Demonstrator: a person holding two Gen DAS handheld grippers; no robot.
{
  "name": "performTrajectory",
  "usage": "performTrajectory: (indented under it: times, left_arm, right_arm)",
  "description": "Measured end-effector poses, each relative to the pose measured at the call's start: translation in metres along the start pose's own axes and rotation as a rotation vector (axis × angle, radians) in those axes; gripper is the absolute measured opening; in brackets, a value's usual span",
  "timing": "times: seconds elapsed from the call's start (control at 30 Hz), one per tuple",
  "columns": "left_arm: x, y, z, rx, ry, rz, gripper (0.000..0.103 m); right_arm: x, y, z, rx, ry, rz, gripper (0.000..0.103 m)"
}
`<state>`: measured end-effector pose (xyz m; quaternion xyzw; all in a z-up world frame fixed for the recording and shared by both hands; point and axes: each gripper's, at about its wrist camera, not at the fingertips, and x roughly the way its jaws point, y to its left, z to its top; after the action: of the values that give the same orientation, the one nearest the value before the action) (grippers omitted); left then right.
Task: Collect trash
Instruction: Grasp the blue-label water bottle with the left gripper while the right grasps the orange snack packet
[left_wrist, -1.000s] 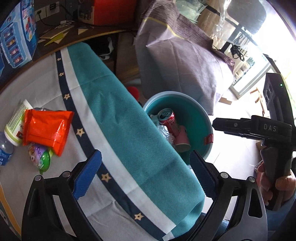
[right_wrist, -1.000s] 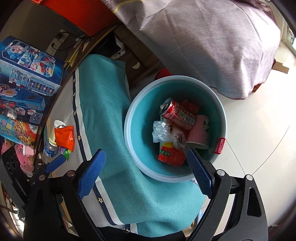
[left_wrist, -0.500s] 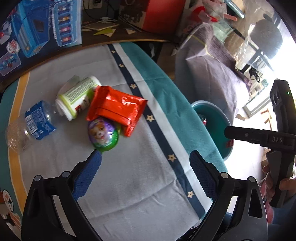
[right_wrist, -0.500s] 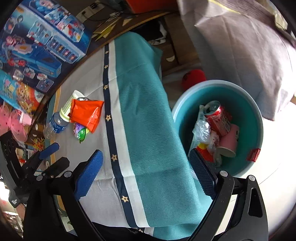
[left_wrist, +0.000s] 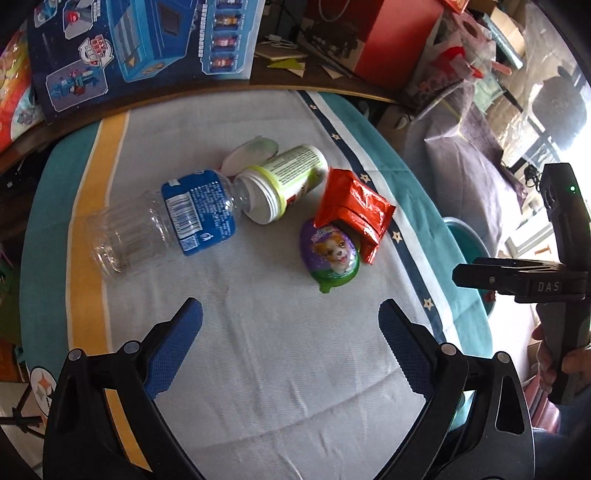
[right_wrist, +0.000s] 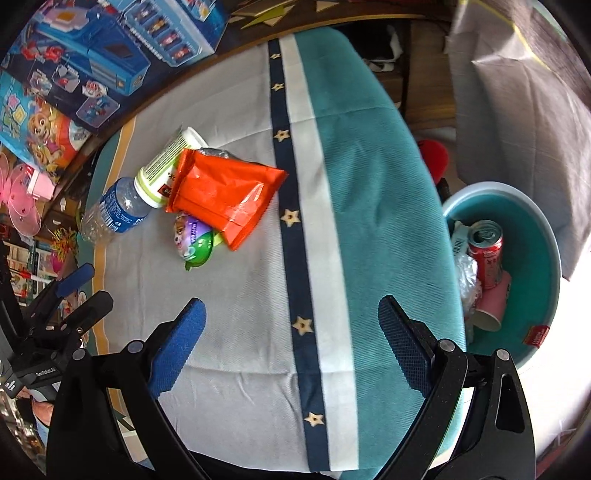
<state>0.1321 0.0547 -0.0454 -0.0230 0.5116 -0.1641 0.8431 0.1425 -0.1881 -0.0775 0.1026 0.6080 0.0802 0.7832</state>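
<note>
A table draped in a grey, white and teal cloth (left_wrist: 288, 369) with a navy band of stars filled both views. Behind it stood a large blue toy box (left_wrist: 147, 40) printed with figures; its writing was too small to read. Off the table's right edge sat a teal basin (right_wrist: 532, 221) serving as the bin, with a red tag on its rim, holding a red drink can (right_wrist: 487, 251), a pink paper cup (right_wrist: 495, 302) and crumpled clear plastic; the can's lettering could not be made out.

The left gripper (left_wrist: 290, 325) hovered over the cloth with its blue-padded jaws spread wide and nothing between them. The right gripper (right_wrist: 291, 325) likewise stood wide apart and empty above the star band; seen from the left wrist, its black body read "DAS".

The trash lay clustered mid-table: a clear empty bottle (left_wrist: 162, 225) with a blue barcode label on its side, its neck against a white tub (left_wrist: 284, 184) with a lime-green printed label, illegible. An orange-red foil wrapper (left_wrist: 354, 210) overlapped a purple-and-green egg capsule (left_wrist: 330, 254) showing a cartoon puppy.
</note>
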Motion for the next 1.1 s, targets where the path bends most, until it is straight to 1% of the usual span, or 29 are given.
performTrajectory:
  times: [0.13, 0.3, 0.43, 0.53, 0.63, 0.73, 0.87, 0.9, 1.0, 1.1]
  left_arm:
    - [-0.003, 0.015, 0.005, 0.014, -0.005, 0.015, 0.096]
    - [-0.006, 0.034, 0.015, 0.041, -0.014, 0.047, 0.096]
    - [-0.009, 0.05, 0.03, 0.101, -0.032, 0.093, 0.096]
    - [-0.005, 0.063, 0.042, 0.139, -0.026, 0.117, 0.096]
    - [0.005, 0.073, 0.052, 0.17, 0.0, 0.089, 0.096]
    - [0.016, 0.075, 0.061, 0.201, 0.02, 0.086, 0.096]
    - [0.035, 0.075, 0.069, 0.233, 0.07, 0.024, 0.096]
    - [0.04, 0.075, 0.07, 0.242, 0.082, 0.021, 0.097]
    - [0.054, 0.075, 0.067, 0.252, 0.111, 0.025, 0.097]
    - [0.063, 0.076, 0.061, 0.247, 0.14, 0.02, 0.097]
  right_arm:
    - [0.01, 0.022, 0.01, -0.042, 0.015, -0.025, 0.09]
    - [0.019, 0.046, 0.027, -0.104, 0.012, -0.052, 0.09]
    - [0.029, 0.062, 0.044, -0.145, 0.011, -0.079, 0.09]
    - [0.038, 0.072, 0.055, -0.184, 0.02, -0.1, 0.09]
    - [0.048, 0.077, 0.065, -0.217, 0.039, -0.116, 0.09]
    - [0.057, 0.079, 0.074, -0.241, 0.051, -0.128, 0.09]
    - [0.07, 0.078, 0.084, -0.257, 0.072, -0.129, 0.09]
    - [0.073, 0.077, 0.085, -0.258, 0.078, -0.128, 0.09]
    - [0.082, 0.074, 0.091, -0.263, 0.099, -0.1, 0.09]
    - [0.086, 0.07, 0.095, -0.267, 0.099, -0.069, 0.09]
